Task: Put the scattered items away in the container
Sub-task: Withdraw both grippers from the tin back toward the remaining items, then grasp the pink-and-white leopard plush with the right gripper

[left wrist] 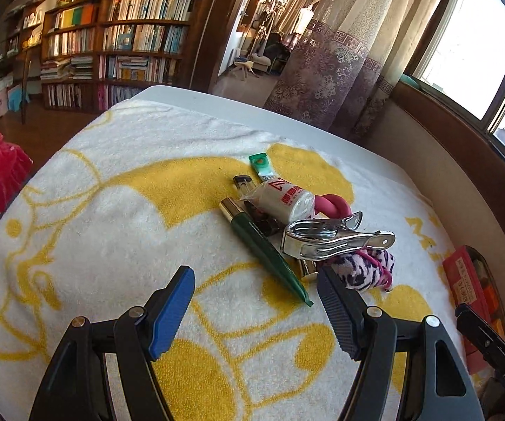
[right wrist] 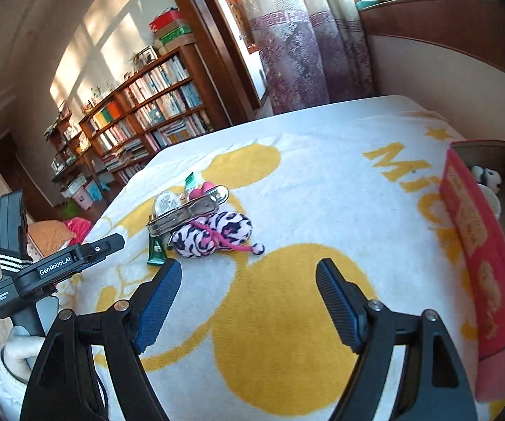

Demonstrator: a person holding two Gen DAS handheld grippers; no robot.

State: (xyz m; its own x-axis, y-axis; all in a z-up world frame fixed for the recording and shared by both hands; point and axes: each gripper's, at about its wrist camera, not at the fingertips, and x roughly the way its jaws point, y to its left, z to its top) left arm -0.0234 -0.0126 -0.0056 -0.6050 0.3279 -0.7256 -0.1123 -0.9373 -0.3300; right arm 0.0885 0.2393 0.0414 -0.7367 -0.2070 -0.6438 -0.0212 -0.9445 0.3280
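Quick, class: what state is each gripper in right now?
Left gripper: open, holding nothing.
Right gripper: open, holding nothing.

"GenRobot.AI" stands on the left hand-held gripper (right wrist: 66, 263) body — yellow letters "MIC" on the towel (right wrist: 322, 182).

A small heap of scattered items is lying on the towel — a green pen (left wrist: 268, 251) slanting flat, a shiny metal clip (left wrist: 333, 236) resting over a pink-and-black patterned pouch (right wrist: 213, 233), a white wrapped packet (left wrist: 280, 198) leaning on a pink piece (left wrist: 333, 207). The red-walled container (right wrist: 477, 256) is sitting well apart — already holding a few things.
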